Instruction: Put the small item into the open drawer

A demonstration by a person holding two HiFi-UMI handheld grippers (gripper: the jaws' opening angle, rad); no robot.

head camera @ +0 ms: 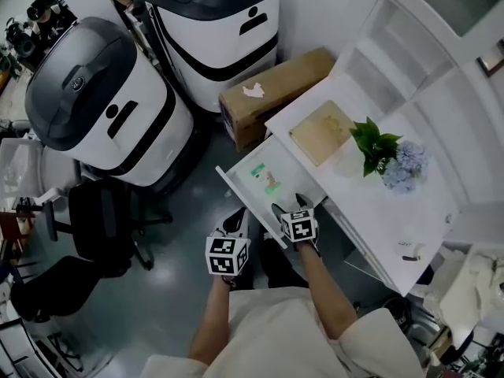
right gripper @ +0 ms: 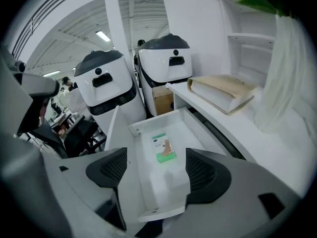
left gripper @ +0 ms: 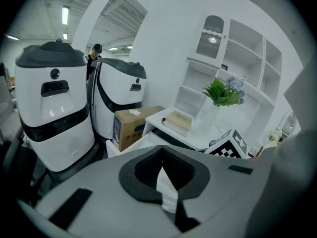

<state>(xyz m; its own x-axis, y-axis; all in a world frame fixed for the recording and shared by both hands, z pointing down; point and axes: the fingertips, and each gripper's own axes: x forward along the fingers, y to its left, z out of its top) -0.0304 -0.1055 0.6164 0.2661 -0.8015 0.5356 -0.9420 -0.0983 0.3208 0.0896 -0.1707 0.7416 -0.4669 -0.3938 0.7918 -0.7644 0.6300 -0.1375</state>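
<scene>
The white drawer (head camera: pixel 236 189) stands pulled out from under the desk. A small green and white packet (head camera: pixel 268 178) lies flat on its floor, near the middle. In the right gripper view the packet (right gripper: pixel 163 148) shows between and beyond my right gripper's (right gripper: pixel 156 175) jaws. That gripper is open and empty, hovering over the drawer's (right gripper: pixel 184 133) near end. My left gripper (left gripper: pixel 161 171) is shut with nothing held, low beside the drawer's (left gripper: pixel 128 147) front. In the head view the right gripper (head camera: pixel 288 206) is at the drawer's front corner and the left gripper (head camera: pixel 235 225) just left of it.
Two big white and black machines (head camera: pixel 102 105) (head camera: pixel 216 22) stand left of the drawer, with a cardboard box (head camera: pixel 276 93) behind it. The desk (head camera: pixel 370 211) carries a tan book (head camera: pixel 321 132) and a vase of greenery (head camera: pixel 378 144). A black office chair (head camera: pixel 102 227) sits at the left.
</scene>
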